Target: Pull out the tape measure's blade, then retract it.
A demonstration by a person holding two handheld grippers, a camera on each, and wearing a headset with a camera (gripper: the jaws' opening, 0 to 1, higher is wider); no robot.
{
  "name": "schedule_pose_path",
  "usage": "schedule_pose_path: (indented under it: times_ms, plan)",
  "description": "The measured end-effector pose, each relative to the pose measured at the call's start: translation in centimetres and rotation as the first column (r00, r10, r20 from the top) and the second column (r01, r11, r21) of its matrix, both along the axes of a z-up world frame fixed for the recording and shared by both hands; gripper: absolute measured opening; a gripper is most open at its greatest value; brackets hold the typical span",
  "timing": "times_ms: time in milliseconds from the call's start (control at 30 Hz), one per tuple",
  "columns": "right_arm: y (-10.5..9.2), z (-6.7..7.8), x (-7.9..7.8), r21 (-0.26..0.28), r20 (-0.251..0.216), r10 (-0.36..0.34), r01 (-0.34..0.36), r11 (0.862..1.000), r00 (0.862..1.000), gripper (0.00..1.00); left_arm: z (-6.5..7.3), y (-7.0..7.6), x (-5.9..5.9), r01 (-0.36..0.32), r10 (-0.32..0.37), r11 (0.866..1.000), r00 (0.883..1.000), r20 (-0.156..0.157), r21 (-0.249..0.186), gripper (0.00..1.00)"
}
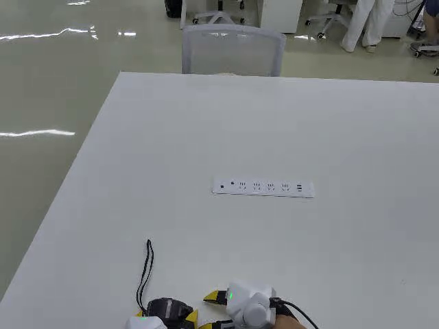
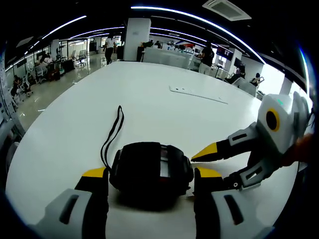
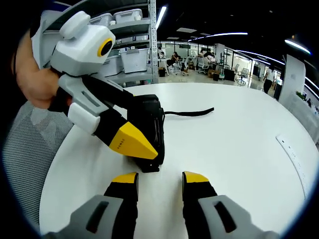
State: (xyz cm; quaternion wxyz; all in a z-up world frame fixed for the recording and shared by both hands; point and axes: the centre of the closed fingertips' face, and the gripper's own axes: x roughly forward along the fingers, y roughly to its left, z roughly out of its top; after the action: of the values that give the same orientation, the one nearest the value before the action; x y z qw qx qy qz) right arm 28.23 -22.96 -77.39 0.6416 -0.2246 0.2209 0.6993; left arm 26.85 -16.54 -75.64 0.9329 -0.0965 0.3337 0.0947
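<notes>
Head view high above the table [image 1: 274, 123], both gripper views low, close, sharing the tape measure [image 2: 149, 172].

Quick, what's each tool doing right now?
Left tool: closed on the tape measure.
Right tool: open, holding nothing, beside the tape measure.

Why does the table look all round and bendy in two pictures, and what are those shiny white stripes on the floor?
Left gripper view: the fisheye lens bulges the white table around the tape measure. Right gripper view: the same bend curves the power strip. Head view: the table's edges run straight, and the stripes on the floor are glare from reflected light.
</notes>
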Motion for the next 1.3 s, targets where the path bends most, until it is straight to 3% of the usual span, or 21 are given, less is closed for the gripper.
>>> schedule_pose_path:
  times_ms: [200, 300, 667, 933, 1200, 1300]
  plan:
    - [-0.3, 0.6, 0.1, 0.002, 0.001, -0.022, 0.022, 1.0, 1.0, 0.38, 0.4, 0.0, -0.1, 0.023, -0.023, 1.0, 1.0, 0.005, 0.007, 0.71]
    - [-0.6, 0.7, 0.3, 0.002, -0.014, -0.05, 0.05, 0.999, 0.999, 0.42, 0.8, -0.1, -0.2, 0.052, -0.053, 0.998, 0.998, 0.015, 0.036, 0.71]
    - [-1.8, 1.9, 0.2, 0.008, -0.021, -0.102, 0.102, 0.995, 0.995, 0.51, 1.7, -0.7, -0.6, 0.149, -0.152, 0.986, 0.988, 0.025, 0.076, 0.74]
    - [-2.8, 3.0, -0.3, 0.008, -0.038, -0.16, 0.16, 0.987, 0.986, 0.58, 2.6, -1.3, -0.9, 0.238, -0.241, 0.969, 0.97, 0.029, 0.069, 0.77]
    - [-4.0, 4.1, -0.9, 0.019, -0.042, -0.224, 0.225, 0.974, 0.974, 0.64, 3.5, -1.6, -1.3, 0.336, -0.337, 0.941, 0.941, 0.035, 0.044, 0.79]
    - [-4.5, 4.5, -1.1, 0.02, -0.036, -0.246, 0.247, 0.969, 0.969, 0.65, 4.0, -1.6, -1.3, 0.35, -0.351, 0.936, 0.935, 0.04, 0.033, 0.79]
